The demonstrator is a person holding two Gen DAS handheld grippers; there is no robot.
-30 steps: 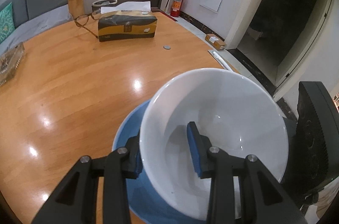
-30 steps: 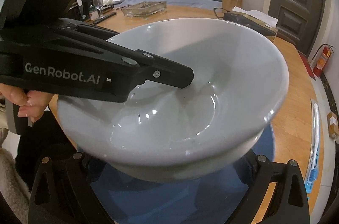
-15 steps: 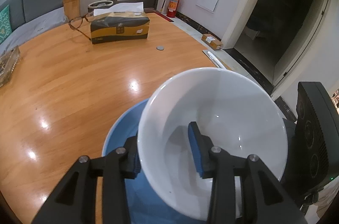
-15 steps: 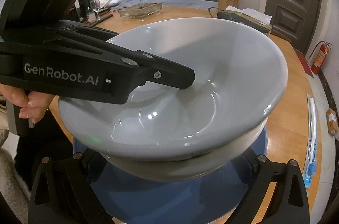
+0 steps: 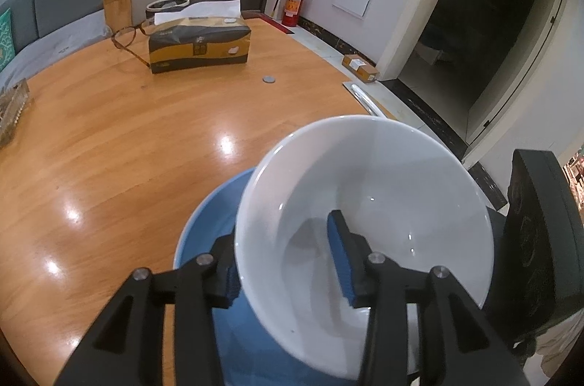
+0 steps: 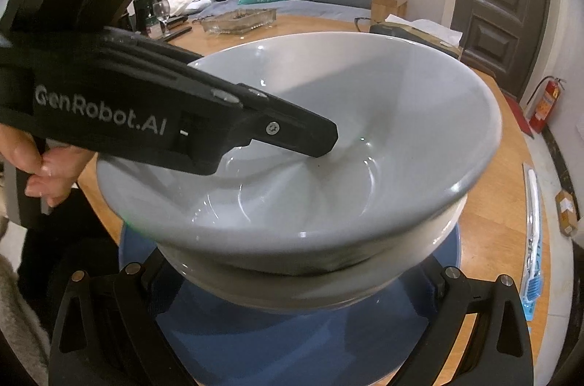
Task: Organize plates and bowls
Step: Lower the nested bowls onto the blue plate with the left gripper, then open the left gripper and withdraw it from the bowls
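Over the table (image 5: 120, 145) the blue plate (image 6: 292, 342) now carries two nested bowls: the upper white bowl (image 5: 365, 203), clamped by the left hand-held gripper (image 5: 288, 269), has sunk into the lower bowl (image 6: 328, 291). The right hand-held gripper (image 6: 292, 294) straddles the stack, spread apart. Release seems next.

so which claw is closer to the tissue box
Left. The left claw grips the bowl rim with the tissue box ahead across the table; the right claw sits farther back, behind the bowl.

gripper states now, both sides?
Left claw: shut on the top bowl, pinching its rim.
Right claw: open, fingers either side of the bowls.
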